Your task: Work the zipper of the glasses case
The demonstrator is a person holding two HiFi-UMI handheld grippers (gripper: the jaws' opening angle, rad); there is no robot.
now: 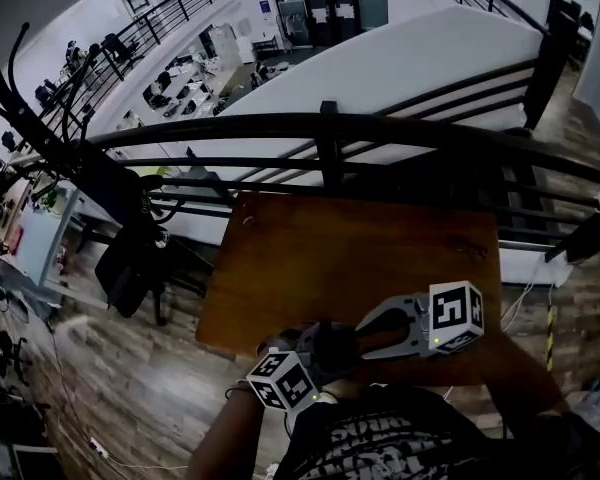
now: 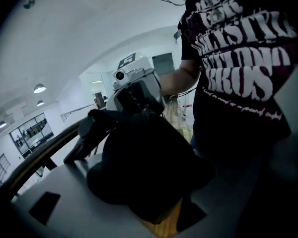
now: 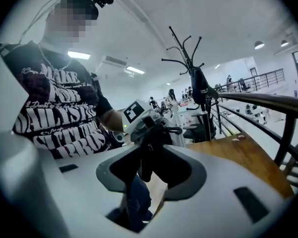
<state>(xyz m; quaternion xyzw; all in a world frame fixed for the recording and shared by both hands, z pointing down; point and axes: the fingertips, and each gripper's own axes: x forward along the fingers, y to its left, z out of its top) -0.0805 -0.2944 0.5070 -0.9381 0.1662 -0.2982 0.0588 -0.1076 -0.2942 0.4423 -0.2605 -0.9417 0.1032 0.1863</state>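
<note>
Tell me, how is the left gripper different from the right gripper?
The left gripper clamps the bulky body of the glasses case; the right gripper has just a narrow part between its jaws. The left gripper sits nearer the person, the right gripper farther over the table. Both meet at the case.

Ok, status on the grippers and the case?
Left gripper clamped on glasses case, at the table's near edge. Right gripper around its end, grip unclear. Nothing blocking.

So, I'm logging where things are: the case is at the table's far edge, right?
No. The case is at the table's near edge, not the far one, as the head view shows.
</note>
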